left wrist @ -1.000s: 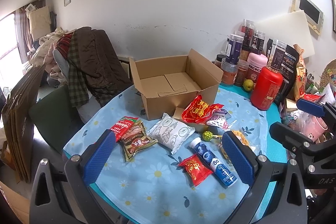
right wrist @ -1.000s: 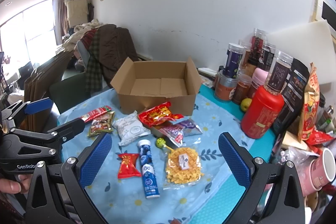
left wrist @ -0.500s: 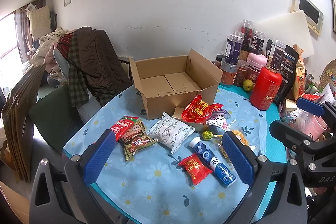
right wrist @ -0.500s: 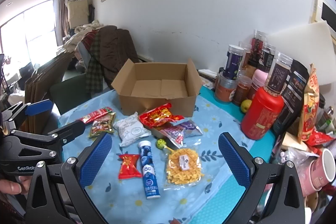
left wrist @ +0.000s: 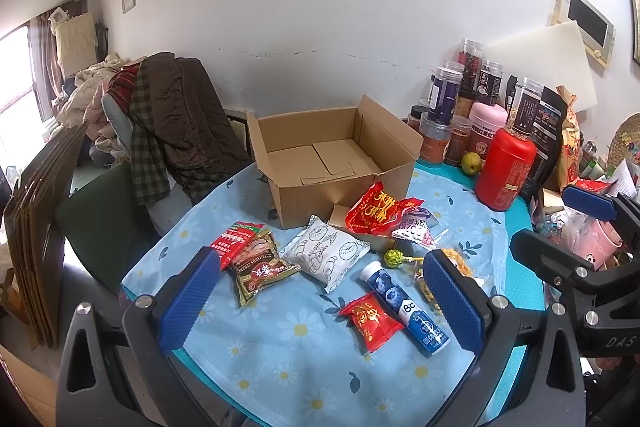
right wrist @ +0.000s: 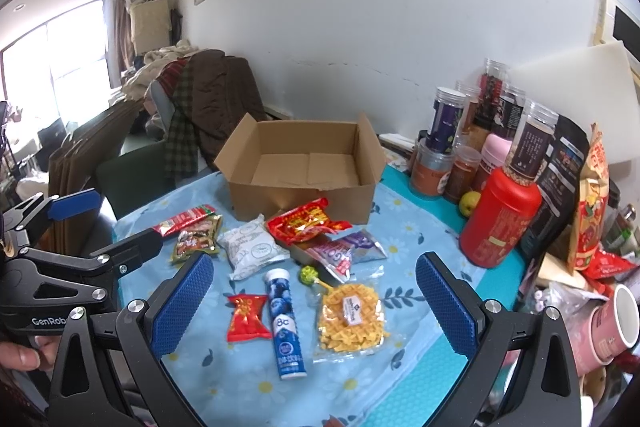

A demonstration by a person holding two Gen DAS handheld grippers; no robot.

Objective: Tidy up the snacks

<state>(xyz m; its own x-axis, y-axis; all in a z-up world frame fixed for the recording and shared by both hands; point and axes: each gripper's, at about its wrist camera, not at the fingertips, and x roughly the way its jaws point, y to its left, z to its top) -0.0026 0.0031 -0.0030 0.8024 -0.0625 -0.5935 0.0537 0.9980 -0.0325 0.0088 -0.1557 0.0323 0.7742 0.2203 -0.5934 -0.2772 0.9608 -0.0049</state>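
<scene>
With both of our grippers — left gripper (left wrist: 320,301) and right gripper (right wrist: 314,303) — spread wide and empty, little changes over the last second: the snack packets (right wrist: 256,251) remain on the tablecloth (left wrist: 280,343), the cardboard box (right wrist: 304,167) unfilled — sorting not begun.

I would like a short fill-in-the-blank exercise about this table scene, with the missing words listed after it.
1. The cardboard box holds ___ snacks.
2. The blue tube lies between the small red packet and the ___ packet.
3. Both the left gripper and the right gripper are ___.
4. The green lollipop lies on the ___.

Missing words: no; waffle; open; tablecloth
</scene>
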